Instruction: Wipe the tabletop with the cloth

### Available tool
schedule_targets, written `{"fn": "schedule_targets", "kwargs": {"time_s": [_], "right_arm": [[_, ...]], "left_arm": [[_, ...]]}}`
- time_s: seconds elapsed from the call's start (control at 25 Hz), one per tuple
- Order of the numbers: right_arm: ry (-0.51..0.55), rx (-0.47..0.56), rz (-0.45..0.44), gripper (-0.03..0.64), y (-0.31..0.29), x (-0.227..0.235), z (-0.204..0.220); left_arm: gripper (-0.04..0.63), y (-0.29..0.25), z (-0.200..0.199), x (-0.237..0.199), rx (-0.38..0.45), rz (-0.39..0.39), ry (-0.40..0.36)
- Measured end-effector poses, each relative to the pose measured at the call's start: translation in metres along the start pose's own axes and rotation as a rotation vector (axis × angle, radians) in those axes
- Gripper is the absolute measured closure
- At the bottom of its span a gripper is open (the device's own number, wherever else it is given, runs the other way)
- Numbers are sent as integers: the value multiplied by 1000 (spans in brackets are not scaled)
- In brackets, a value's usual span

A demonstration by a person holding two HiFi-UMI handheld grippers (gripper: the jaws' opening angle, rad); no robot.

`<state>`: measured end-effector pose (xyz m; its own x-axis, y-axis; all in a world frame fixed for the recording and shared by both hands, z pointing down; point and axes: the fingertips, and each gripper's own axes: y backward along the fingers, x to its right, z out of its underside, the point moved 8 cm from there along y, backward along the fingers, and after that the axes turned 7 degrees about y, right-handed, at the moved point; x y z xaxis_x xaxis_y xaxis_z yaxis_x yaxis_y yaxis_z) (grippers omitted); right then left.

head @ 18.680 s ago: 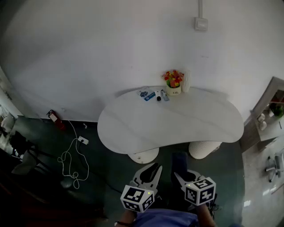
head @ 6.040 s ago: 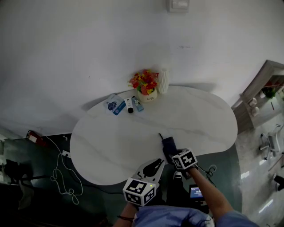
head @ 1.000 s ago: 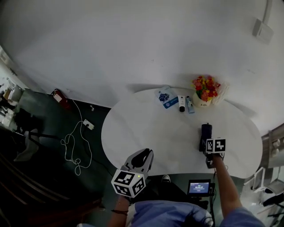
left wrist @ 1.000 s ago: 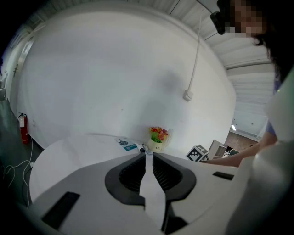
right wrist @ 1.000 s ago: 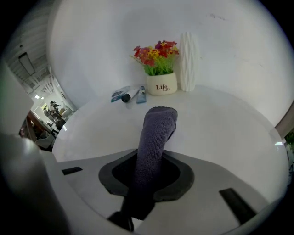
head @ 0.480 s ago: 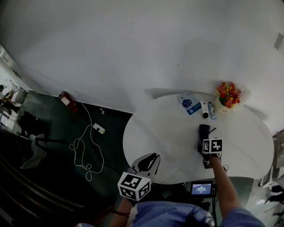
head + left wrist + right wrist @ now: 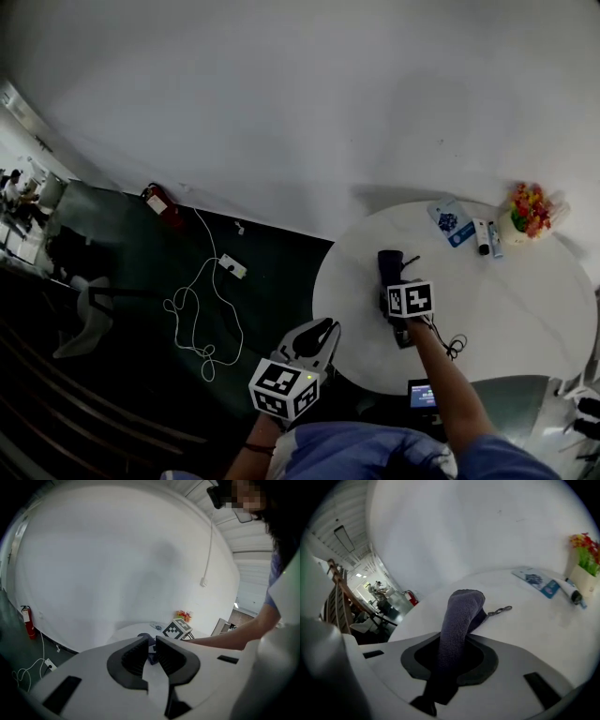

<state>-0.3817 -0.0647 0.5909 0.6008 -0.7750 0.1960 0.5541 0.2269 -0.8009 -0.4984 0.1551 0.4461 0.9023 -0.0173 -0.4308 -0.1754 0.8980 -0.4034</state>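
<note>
The dark grey cloth (image 7: 388,263) lies on the white tabletop (image 7: 511,300) near its left end, with my right gripper (image 7: 393,281) shut on it. In the right gripper view the cloth (image 7: 460,613) rises out of the jaws and folds forward onto the table (image 7: 534,620); the right gripper (image 7: 449,649) clamps its near end. My left gripper (image 7: 315,336) hangs off the table's near left edge, over the floor, shut with nothing in it. In the left gripper view the left gripper (image 7: 151,651) has its pads nearly touching.
A flower pot (image 7: 530,211), a blue packet (image 7: 451,224) and small tubes (image 7: 486,237) sit at the table's far right. A dark cable (image 7: 450,345) lies by the near edge, a lit screen (image 7: 422,394) below it. A white cord (image 7: 202,314) and fire extinguisher (image 7: 161,202) are on the floor.
My right gripper has dragged the cloth leftward across the table, away from the flower pot. The head view has swung left. The left gripper stays shut beside the table.
</note>
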Motion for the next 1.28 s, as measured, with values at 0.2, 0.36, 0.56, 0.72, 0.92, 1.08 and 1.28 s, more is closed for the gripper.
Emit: {"fn": "schedule_targets", "kwargs": {"time_s": [0.2, 0.36, 0.56, 0.72, 0.92, 1.08, 1.28], "right_arm": [[99, -18, -120, 534, -43, -81, -26], [158, -36, -166, 534, -57, -116, -36], [167, -31, -216, 534, -61, -129, -39], [138, 11, -176, 534, -40, -96, -41], [31, 77, -50, 534, 15, -3, -32], [-59, 91, 81, 534, 73, 76, -1], [-220, 164, 186, 534, 150, 131, 50]], "left_arm": [[537, 19, -6, -37, 27, -65, 32], [537, 29, -3, -51, 44, -93, 64], [537, 24, 0, -53, 33, -89, 72], [537, 10, -5, -44, 26, -48, 64], [537, -24, -9, -25, -6, 24, 30], [537, -55, -16, 4, -27, 110, -1], [537, -84, -19, 45, -67, 238, -47]]}}
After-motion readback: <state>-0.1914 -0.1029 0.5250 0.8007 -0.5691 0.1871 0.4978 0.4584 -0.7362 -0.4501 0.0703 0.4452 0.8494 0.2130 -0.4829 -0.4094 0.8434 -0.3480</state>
